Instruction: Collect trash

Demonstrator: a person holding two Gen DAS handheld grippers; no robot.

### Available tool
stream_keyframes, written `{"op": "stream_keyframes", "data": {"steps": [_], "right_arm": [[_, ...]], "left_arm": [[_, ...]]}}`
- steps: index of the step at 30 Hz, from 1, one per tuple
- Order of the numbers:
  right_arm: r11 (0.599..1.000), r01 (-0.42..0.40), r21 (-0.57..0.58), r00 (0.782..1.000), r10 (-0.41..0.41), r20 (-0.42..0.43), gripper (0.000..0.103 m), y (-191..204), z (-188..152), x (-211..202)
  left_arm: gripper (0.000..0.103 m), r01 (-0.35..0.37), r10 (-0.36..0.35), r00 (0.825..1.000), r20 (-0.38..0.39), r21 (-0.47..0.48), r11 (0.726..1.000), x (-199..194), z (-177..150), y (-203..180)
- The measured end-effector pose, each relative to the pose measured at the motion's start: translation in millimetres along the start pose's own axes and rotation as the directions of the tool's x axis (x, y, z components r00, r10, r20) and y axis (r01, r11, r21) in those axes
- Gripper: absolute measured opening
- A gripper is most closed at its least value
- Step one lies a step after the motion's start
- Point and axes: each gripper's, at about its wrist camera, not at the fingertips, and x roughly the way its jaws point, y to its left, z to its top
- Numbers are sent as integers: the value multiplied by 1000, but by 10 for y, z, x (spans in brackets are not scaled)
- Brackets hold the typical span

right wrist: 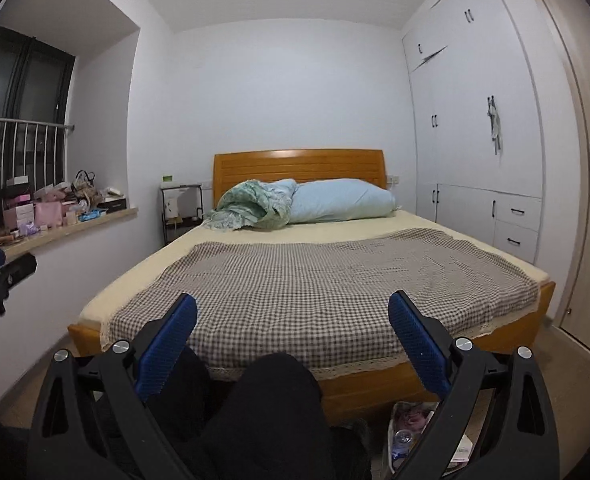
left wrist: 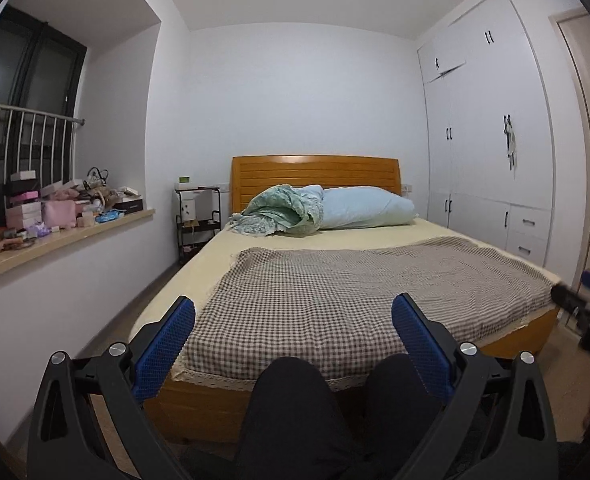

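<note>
Low in the right wrist view, a pile of trash lies on the floor at the foot of the bed, with a clear plastic bottle in it; my right finger hides part of it. My right gripper is open and holds nothing, hanging above a person's dark-trousered knees. My left gripper is likewise open with nothing between its blue pads. Each gripper shows at the edge of the other's view: the right gripper and the left gripper.
A wooden bed with a checked blanket, a blue pillow and a green quilt fills the room ahead. A cluttered windowsill runs along the left, past a black cart. White wardrobes and a door stand right.
</note>
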Motion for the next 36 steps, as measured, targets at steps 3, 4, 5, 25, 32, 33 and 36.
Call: {"op": "stream_keyframes", "data": {"steps": [3, 4, 5, 25, 32, 33, 36], "right_arm": [[1000, -1, -9, 1000, 1, -26, 92, 9, -48, 43], [1000, -4, -3, 1000, 4, -27, 92, 3, -62, 38], [1000, -10, 1, 1000, 10, -27, 92, -1, -71, 35], [999, -49, -8, 997, 48, -66, 92, 9, -158, -1], [999, -49, -6, 997, 48, -67, 92, 6, -152, -4], [999, -51, -7, 996, 50, -67, 92, 8, -151, -4], [998, -54, -17, 996, 52, -67, 92, 33, -147, -6]], "left_arm": [[96, 1, -1, 1000, 4, -4, 1000, 17, -6, 20], [96, -2, 2, 1000, 5, -1, 1000, 34, 7, 26], [96, -8, 8, 1000, 7, 0, 1000, 39, 7, 32], [96, -40, 40, 999, 21, 11, 999, 22, 58, -19], [96, -40, 40, 999, 20, 9, 999, 20, 54, -20], [96, -39, 39, 999, 20, 9, 999, 22, 56, -15], [96, -41, 41, 999, 19, 10, 999, 20, 56, -20]]}}
